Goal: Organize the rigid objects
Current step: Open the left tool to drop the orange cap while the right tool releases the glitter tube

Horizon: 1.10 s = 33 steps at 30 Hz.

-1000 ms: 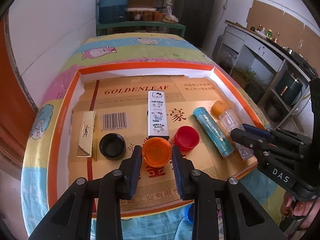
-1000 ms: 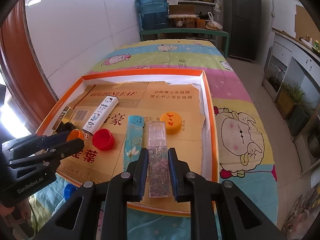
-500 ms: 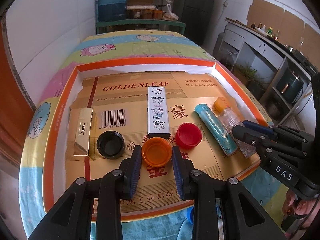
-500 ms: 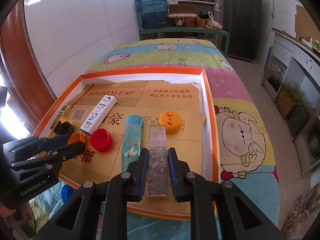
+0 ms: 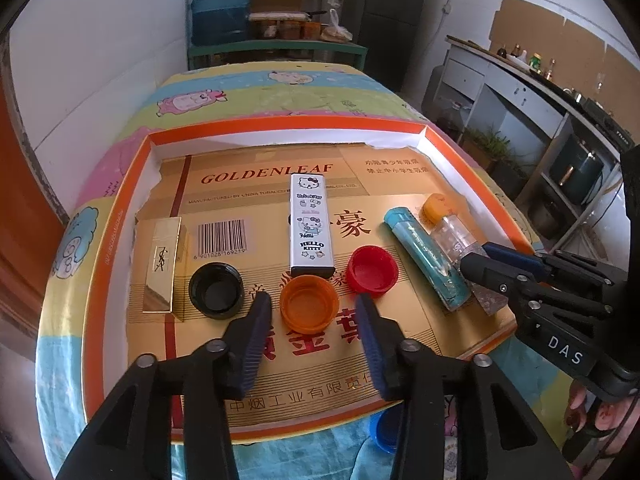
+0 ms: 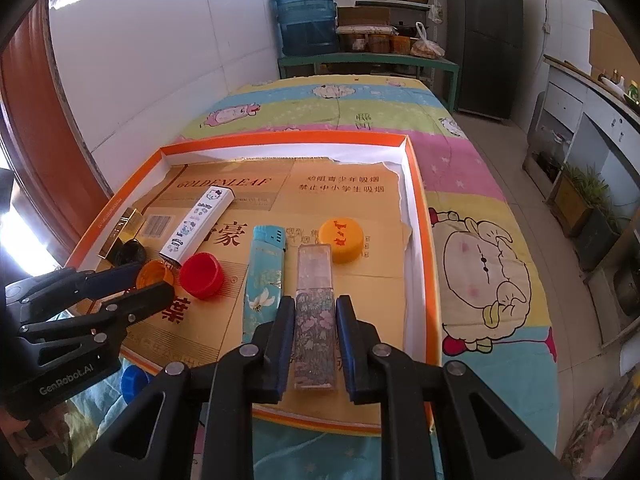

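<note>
**A:** What is new with the left gripper (image 5: 310,312)?

**B:** Its jaws have just been opening; half a second ago the blue pads pressed on the orange bottle cap (image 5: 309,306), now a gap shows on each side of it; the cap sits mouth-up on the cardboard liner of the orange-rimmed box lid (image 5: 120,204), between the black cap (image 5: 216,290) and the red cap (image 5: 372,270), just below the Hello Kitty lighter (image 5: 311,226).

**A:** So that cap is set down?

**B:** I judge so; it is released in the row of caps, and the left hand is free for another piece.

**A:** And the right gripper (image 6: 314,340)?

**B:** Clamped on the floral clear-topped lighter (image 6: 315,312), as before; that lighter lies beside the teal lighter (image 6: 264,276), below the yellow cap (image 6: 342,239); its release looks like the step outstanding.
</note>
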Available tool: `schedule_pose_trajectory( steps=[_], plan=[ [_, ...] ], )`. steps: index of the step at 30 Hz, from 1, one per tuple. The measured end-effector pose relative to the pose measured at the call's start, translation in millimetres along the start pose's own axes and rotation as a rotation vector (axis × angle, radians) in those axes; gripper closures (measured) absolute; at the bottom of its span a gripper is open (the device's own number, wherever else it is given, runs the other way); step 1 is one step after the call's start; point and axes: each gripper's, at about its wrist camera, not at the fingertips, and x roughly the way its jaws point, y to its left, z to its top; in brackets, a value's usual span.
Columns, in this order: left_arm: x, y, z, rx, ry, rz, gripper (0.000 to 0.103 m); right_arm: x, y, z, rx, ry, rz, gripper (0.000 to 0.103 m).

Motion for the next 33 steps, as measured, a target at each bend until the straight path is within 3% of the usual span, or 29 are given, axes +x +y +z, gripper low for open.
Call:
schedule_pose_trajectory(
  steps=[16, 33],
  plan=[
    [-11, -1, -2, 0.0, -0.018, 0.024, 0.055, -11, 1, -3, 0.002, -0.008, -0.01, 0.075],
    [-35, 1, -11, -0.019, -0.044, 0.044, 0.055, -31, 3, -6, 0.017, -0.027, -0.01, 0.075]
  ],
)
